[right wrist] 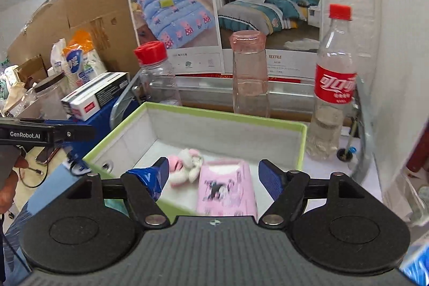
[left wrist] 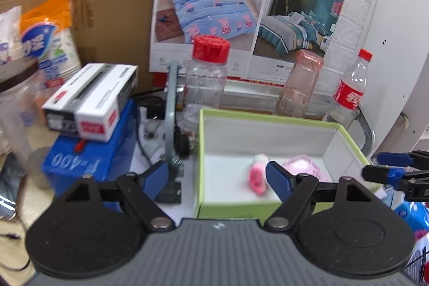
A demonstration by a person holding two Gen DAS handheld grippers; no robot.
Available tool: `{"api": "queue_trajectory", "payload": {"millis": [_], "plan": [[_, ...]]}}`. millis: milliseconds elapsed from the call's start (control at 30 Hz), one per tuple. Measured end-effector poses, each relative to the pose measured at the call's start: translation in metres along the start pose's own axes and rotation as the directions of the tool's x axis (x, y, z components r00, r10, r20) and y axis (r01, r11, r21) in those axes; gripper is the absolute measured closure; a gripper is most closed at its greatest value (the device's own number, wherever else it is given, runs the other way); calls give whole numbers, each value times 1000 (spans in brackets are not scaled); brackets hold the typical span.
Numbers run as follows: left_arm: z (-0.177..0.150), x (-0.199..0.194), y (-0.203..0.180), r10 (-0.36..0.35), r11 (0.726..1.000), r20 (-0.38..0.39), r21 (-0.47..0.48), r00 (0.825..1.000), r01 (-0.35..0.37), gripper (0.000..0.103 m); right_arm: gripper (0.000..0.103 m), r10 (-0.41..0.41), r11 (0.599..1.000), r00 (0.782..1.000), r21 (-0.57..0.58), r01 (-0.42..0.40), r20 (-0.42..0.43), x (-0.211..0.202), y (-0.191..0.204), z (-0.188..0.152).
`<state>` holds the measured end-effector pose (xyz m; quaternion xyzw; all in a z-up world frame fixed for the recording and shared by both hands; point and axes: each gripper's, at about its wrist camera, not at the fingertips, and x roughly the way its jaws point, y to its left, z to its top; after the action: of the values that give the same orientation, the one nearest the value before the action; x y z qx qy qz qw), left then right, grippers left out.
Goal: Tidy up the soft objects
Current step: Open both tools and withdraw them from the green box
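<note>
Both the left gripper [left wrist: 213,176] and right gripper [right wrist: 214,174] hang with jaws open and empty over the green box [right wrist: 224,116]. Inside lie a plush toy [right wrist: 186,161] and pink pack [right wrist: 226,188], apparently already sorted there.

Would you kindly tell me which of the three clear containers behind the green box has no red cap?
The middle one, the pink-tinted bottle; the jar and the cola bottle flanking it both have red caps.
</note>
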<state>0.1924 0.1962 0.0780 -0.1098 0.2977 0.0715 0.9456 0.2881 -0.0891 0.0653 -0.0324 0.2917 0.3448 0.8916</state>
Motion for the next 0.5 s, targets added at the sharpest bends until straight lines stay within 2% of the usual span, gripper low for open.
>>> {"api": "queue_trajectory", "payload": {"millis": [100,133,167,333,500], "plan": [[-23,-28,6,11,1000,3,-9,1000,-11,16,43,-29,999,999,20,28,25,-34,9,-23],[-30,-36,8,16,1000,4,-16,1000,-16,6,43,-36,999,999,27,35,33,-44,12,-30],[-39,-46,11,24,999,17,-28,1000,-23,1,43,-47,998,998,38,46,46,-55,14,-39],[-73,-83,19,42,997,41,-68,998,-40,0,43,-101,991,989,95,91,106,-103,25,-79],[-103,-93,21,48,995,-5,-89,999,-48,0,42,-196,969,962,185,161,190,-136,37,-126]]}}
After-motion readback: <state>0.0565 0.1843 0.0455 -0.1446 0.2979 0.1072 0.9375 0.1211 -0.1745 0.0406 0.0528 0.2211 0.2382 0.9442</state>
